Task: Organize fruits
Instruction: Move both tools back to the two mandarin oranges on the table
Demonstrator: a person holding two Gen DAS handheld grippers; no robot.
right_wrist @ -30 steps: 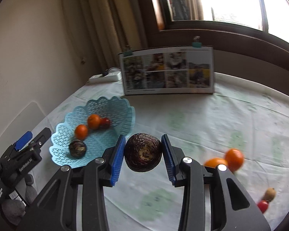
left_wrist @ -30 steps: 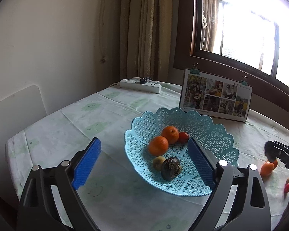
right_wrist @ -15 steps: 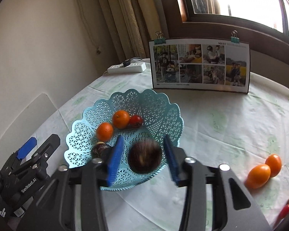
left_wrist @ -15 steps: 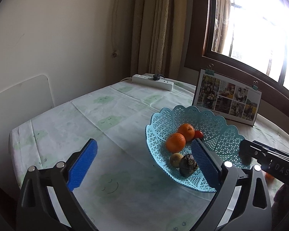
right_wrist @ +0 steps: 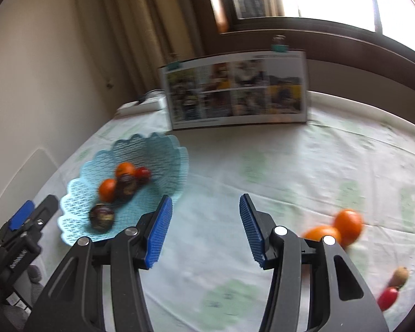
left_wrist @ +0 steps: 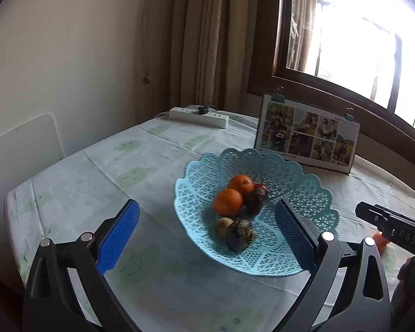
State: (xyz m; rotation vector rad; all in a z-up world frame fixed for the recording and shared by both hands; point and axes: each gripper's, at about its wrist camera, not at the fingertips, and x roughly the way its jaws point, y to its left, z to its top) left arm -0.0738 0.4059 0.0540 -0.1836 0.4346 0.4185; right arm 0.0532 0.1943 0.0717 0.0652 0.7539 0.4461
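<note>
A light blue lattice basket (left_wrist: 304, 191) (right_wrist: 168, 149) holds two oranges (left_wrist: 228, 202), a red fruit (left_wrist: 261, 187), a small brownish fruit (left_wrist: 223, 227) and two dark round fruits (left_wrist: 242, 233) (right_wrist: 127, 184). My left gripper (left_wrist: 207, 232) stands open just in front of the basket, nothing between its pads. My right gripper (right_wrist: 206, 229) is open and empty over the cloth to the right of the basket. Two oranges (right_wrist: 345, 225), a brown fruit (right_wrist: 399, 275) and a red one (right_wrist: 387, 298) lie on the table at the right.
A clipped photo board (left_wrist: 307, 135) stands behind the basket under the window. A white power strip (left_wrist: 199, 116) lies at the table's far edge by the curtain. The right gripper's body (left_wrist: 393, 227) shows at the left view's right side.
My right gripper has opened and pulled back to the right; the dark round fruit it held now lies in the basket beside the oranges. The left gripper stayed open.
</note>
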